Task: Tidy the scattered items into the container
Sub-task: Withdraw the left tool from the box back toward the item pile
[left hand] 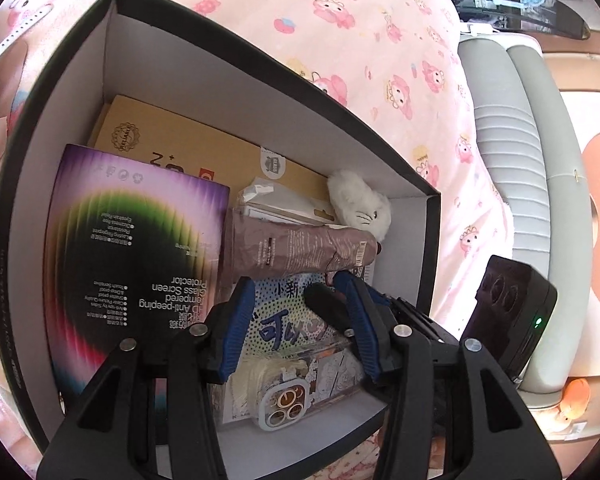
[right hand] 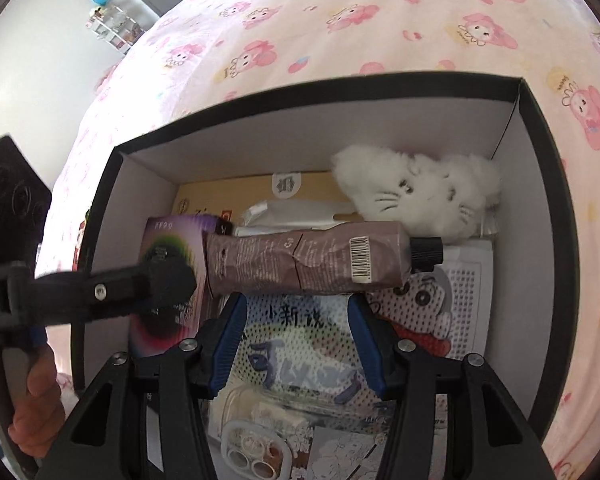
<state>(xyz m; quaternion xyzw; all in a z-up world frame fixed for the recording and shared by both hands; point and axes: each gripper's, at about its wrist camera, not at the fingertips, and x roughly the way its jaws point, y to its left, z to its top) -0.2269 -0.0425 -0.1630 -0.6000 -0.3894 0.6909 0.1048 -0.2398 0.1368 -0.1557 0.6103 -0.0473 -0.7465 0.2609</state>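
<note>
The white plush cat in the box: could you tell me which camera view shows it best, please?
The right wrist view: the white plush cat lies large and whole, face and whiskers clear. The left wrist view shows it smaller, in the box's far corner.

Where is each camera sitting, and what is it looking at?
Left wrist: it sits on the left hand-held gripper, looking down into the black box on the pink bedsheet; its own blue-padded fingers show, with the other gripper's black body at right.

Right wrist: it sits on the right hand-held gripper, looking down into the same box from another side; its own fingers show, plus the left gripper and the hand holding it.

Both views share the mauve tube, the white plush cat and the phone case.
</note>
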